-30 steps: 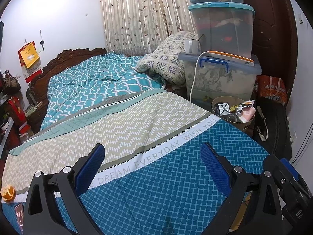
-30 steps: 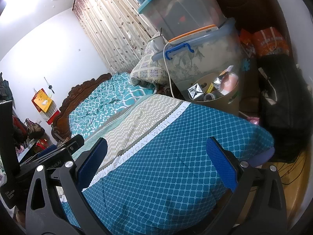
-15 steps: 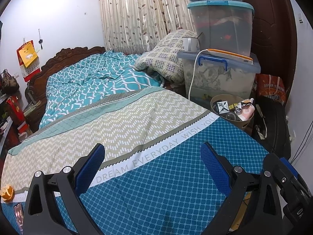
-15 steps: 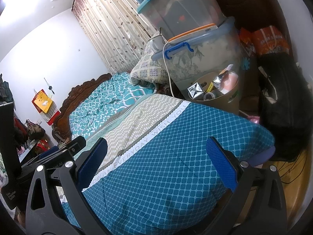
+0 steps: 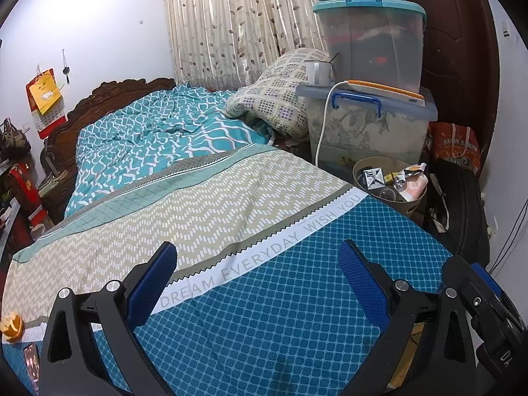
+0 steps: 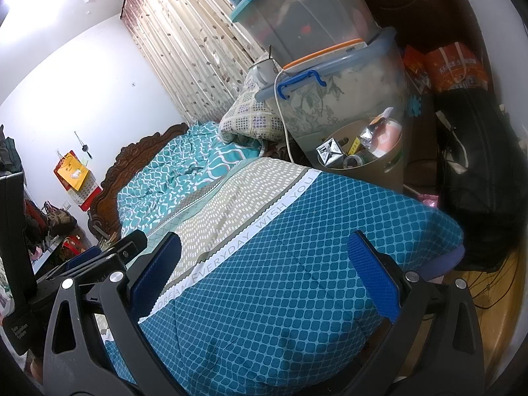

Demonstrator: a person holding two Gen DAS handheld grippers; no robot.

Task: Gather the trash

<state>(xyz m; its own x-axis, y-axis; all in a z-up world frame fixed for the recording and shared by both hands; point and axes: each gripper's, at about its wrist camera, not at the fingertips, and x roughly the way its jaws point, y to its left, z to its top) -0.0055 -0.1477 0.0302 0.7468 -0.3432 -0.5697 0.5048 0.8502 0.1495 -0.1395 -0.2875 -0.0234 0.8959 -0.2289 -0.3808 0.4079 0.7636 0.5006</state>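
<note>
Both my left gripper point(image 5: 257, 283) and right gripper point(image 6: 264, 274) gape empty; orange peel point(image 5: 12, 325), far from the bin point(image 5: 389, 194), may get overlooked.

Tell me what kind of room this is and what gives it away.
Almost certainly a lived-in bedroom. A bed with a carved wooden headboard fills most of the view, a curtain hangs behind it, and stacked plastic storage boxes stand beside it next to a full trash bin.
</note>
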